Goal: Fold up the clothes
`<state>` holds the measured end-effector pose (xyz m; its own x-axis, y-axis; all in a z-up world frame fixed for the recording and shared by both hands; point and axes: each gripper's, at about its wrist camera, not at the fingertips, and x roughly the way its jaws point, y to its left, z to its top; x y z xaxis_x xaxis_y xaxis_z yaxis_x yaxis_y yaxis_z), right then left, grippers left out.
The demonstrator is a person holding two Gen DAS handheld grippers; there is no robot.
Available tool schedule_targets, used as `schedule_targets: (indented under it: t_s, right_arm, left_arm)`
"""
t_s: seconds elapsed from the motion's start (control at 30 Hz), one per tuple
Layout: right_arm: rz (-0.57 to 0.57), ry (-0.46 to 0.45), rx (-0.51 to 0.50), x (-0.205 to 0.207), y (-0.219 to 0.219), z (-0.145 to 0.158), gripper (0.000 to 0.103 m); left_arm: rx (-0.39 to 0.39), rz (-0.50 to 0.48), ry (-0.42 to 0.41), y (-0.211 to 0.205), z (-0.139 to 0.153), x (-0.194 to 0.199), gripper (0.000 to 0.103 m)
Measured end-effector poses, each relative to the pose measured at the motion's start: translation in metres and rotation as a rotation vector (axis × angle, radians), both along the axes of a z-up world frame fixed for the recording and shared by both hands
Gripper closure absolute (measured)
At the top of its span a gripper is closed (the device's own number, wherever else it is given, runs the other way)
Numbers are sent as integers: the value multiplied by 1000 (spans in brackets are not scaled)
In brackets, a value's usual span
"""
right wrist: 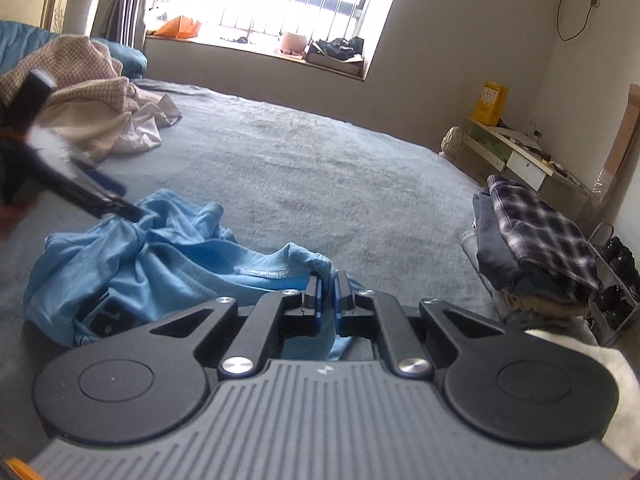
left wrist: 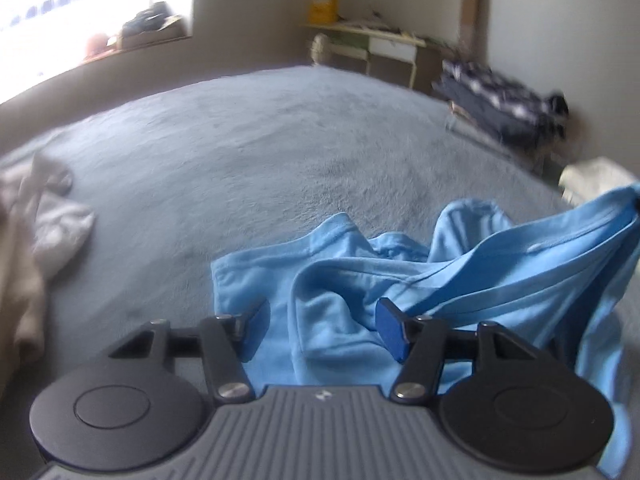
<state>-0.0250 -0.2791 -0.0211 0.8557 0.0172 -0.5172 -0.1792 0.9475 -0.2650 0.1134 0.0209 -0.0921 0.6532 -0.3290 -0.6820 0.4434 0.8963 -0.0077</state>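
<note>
The right tool (right wrist: 327, 290) is pinching a hem of the crumpled blue shirt (right wrist: 168, 248), which is trailing leftward across the bed (right wrist: 320, 168) under the left tool (left wrist: 322, 326), its fingers gaping apart.

My light blue shirt (left wrist: 400, 280) lies crumpled on the grey bed (left wrist: 240, 140), unfolded, folds bunched in the middle, one hemmed edge lifted and stretched taut to the right.

Bright daylight pours in from the window (right wrist: 276, 8), which glares white. The left view is blurry. Edges bend round and go dark.
</note>
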Motion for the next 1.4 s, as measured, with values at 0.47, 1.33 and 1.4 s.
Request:
schedule_targets:
  t_s: [0.47,1.33,1.4]
  right_arm:
    - [-21,-11,26,4,0,-3,99]
    - [16,-655,33,-60,-13,153,99]
    - [28,-730,28,-70,-16,177,99]
  left_arm:
    - [150,-88,-22,-25,-25,22,94]
    - [-51,284,-910,28,281,-188,100]
    - [-53,275,-960,23,304,-202,100]
